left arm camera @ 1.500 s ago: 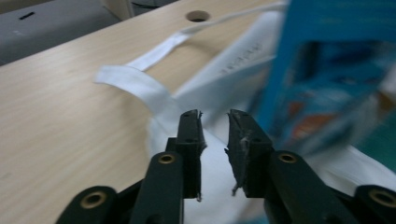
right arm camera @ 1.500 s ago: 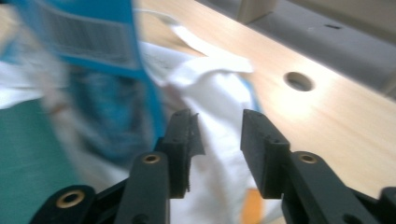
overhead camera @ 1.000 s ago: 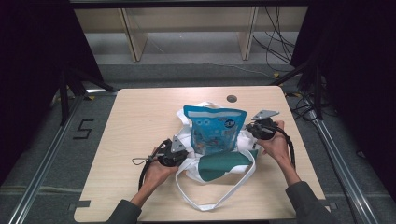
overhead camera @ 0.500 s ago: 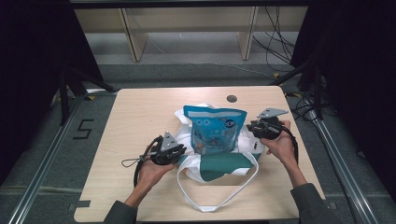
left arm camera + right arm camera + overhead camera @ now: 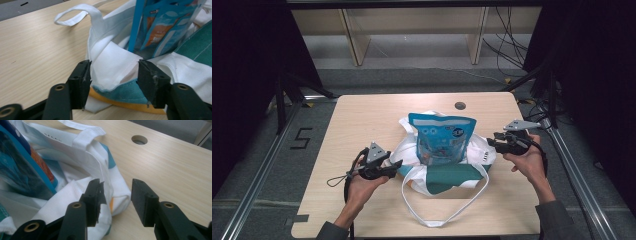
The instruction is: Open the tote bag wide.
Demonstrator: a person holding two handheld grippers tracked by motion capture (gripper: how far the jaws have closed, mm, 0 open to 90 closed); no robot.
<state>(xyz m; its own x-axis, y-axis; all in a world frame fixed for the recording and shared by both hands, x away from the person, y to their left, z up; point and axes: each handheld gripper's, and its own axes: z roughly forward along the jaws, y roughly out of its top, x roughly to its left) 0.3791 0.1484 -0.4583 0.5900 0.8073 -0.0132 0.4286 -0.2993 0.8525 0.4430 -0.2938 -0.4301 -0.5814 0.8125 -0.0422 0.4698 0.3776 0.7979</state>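
Observation:
A white and teal tote bag (image 5: 452, 172) lies open in the middle of the wooden table (image 5: 362, 120). A blue snack pouch (image 5: 440, 138) stands upright in it. My left gripper (image 5: 398, 168) is at the bag's left edge. In the left gripper view it (image 5: 113, 75) is open, with the bag's white rim (image 5: 112, 65) lying between the jaws, unclamped, and the pouch (image 5: 160, 27) behind. My right gripper (image 5: 491, 143) is at the bag's right edge. In the right gripper view it (image 5: 116, 195) is open, and the bag's white fabric (image 5: 87, 167) touches the left jaw.
A long white handle loop (image 5: 447, 217) trails toward the table's front edge. A round cable hole (image 5: 460, 105) sits at the table's back right. Wooden shelving (image 5: 412, 25) stands beyond the table, and cables (image 5: 512, 45) lie on the floor at right.
Both grippers have eased a little outward from the bag, the left to the left and the right to the right. The bag and pouch stay put.

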